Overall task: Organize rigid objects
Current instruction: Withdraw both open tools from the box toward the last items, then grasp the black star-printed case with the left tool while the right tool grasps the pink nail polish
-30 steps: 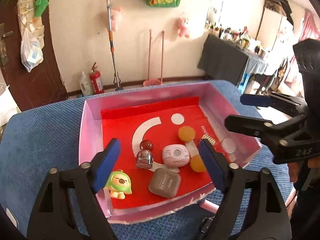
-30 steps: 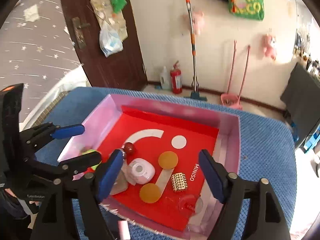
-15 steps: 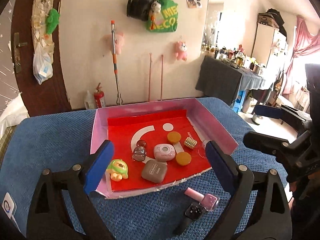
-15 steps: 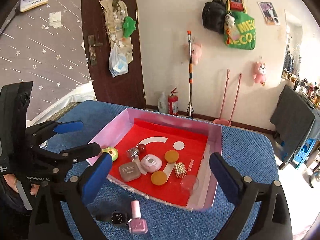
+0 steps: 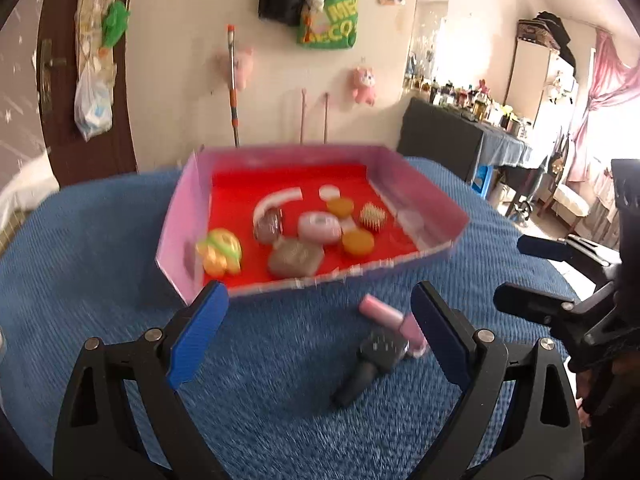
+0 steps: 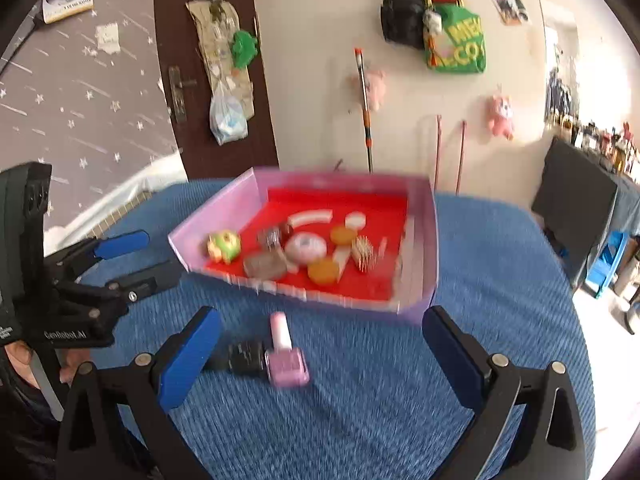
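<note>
A pink box with a red floor (image 5: 180, 216) (image 6: 428, 240) sits on the blue cloth and holds several small items: a green-and-yellow toy (image 5: 220, 250) (image 6: 224, 245), a pink round case (image 5: 319, 227) (image 6: 306, 246), a taupe case (image 5: 295, 258), orange discs (image 5: 358, 241) and a studded cylinder (image 6: 363, 252). A pink nail polish bottle (image 5: 394, 320) (image 6: 285, 354) and a black object (image 5: 370, 360) (image 6: 244, 356) lie on the cloth in front of the box. My left gripper (image 5: 320, 336) (image 6: 124, 258) and right gripper (image 6: 320, 356) (image 5: 528, 272) are open and empty, above the cloth near both objects.
The blue cloth (image 5: 100, 280) covers the whole surface. A door (image 6: 212, 60), a mop (image 6: 366, 108) and hanging bags (image 6: 456, 40) are at the far wall. A dark cluttered table (image 5: 460, 140) stands at the right.
Both grippers have pulled back and up from over the box toward the near side. The nail polish bottle and the black object came into view in front of the box.
</note>
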Demonstrator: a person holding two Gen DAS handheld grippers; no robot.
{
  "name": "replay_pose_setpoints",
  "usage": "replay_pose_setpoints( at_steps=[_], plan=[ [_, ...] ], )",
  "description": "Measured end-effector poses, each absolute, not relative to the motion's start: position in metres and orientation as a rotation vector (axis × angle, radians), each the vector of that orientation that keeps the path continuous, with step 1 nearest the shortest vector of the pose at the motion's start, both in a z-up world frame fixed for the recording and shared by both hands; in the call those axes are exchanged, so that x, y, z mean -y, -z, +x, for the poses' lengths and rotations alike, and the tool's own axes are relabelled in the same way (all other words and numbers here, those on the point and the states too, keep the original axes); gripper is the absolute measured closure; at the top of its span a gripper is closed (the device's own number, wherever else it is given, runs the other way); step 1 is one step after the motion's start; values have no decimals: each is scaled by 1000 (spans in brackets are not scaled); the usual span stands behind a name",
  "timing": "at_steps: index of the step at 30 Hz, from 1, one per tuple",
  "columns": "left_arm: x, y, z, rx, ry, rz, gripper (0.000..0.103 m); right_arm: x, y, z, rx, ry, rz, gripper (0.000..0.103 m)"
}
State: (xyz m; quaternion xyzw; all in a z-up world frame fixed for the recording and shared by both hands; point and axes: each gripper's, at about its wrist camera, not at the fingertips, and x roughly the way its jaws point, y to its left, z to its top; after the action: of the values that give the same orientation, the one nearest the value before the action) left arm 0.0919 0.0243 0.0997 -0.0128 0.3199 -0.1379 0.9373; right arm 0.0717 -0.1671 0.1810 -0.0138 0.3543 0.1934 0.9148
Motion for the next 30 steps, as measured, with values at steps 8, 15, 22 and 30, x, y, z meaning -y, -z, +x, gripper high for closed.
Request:
replay_pose_setpoints(
  at_steps=[8,15,22,30],
  plan=[
    [-22,-54,93,-782,305,-58,9,166,-126,71,-843,-404,-12,0],
    [-19,-45,93,-816,326,-43,9,165,-112,75,-869,-410,-6,0],
    [-13,-45,100,-861,416,-22,9,164,-105,79,-890,-424,-20,0],
    [5,-41,111,-889,508,86,10,155,-101,85,-913,-519,-100,0]
  ],
)
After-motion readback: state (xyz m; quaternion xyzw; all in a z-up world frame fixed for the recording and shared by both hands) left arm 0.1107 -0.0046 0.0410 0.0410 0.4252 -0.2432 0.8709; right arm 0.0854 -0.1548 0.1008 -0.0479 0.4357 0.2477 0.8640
